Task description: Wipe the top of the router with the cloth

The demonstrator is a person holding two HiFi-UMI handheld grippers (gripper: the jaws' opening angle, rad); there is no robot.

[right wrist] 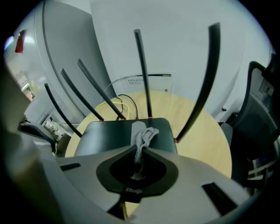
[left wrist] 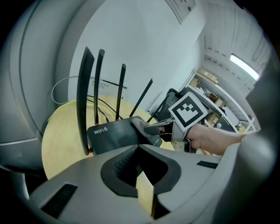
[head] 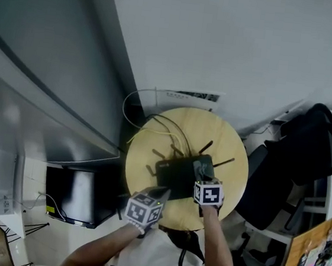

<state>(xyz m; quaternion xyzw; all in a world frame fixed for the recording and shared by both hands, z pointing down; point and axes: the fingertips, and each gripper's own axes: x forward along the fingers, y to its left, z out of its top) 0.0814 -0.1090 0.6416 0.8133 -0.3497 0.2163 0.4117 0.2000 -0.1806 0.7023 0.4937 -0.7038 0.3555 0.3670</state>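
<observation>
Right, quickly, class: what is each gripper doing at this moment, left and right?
Left gripper: shut, nothing between its jaws.
Right gripper: shut on the cloth, which lies on the router top.

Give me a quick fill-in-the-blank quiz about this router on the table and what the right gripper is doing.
1. The right gripper is shut on a grey ____.
2. That grey thing rests on top of the black ____.
3. The white print on that device's side reads ____.
4. The device stands on a round wooden ____.

Missing words: cloth; router; WiFi6; table.
</observation>
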